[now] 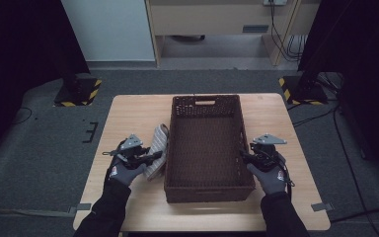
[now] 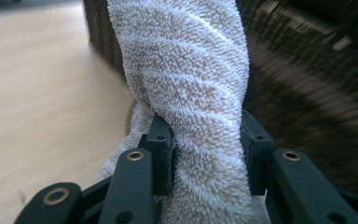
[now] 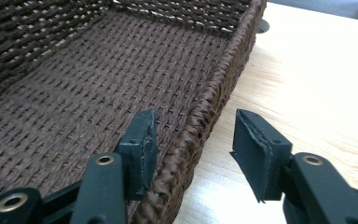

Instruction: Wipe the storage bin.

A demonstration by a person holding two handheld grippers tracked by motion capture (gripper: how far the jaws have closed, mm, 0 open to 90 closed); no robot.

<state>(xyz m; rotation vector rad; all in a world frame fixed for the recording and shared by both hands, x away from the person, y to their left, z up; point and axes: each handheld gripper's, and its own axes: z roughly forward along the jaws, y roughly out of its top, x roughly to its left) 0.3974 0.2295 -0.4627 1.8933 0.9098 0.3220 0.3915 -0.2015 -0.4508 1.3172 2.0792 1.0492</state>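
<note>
A beige terry towel (image 1: pixel 158 148) lies bunched on the wooden table against the left wall of a dark brown wicker basket (image 1: pixel 207 193). My left gripper (image 1: pixel 154 157) is shut on the towel (image 2: pixel 186 70), both pads pressing into its folds, with the basket's dark wall just behind it. At the basket's right side, my right gripper (image 1: pixel 243 157) stands open astride the rim (image 3: pixel 214 93). One jaw is inside the basket and the other outside over the table, and neither pad presses on the weave. The basket holds nothing.
The light wooden table (image 1: pixel 133 113) has bare strips left, right and in front of the basket. Grey carpet surrounds it. Two stand bases with yellow-black tape (image 1: pixel 79 91) sit on the floor at the far corners, and cables (image 1: pixel 335 123) trail at the right.
</note>
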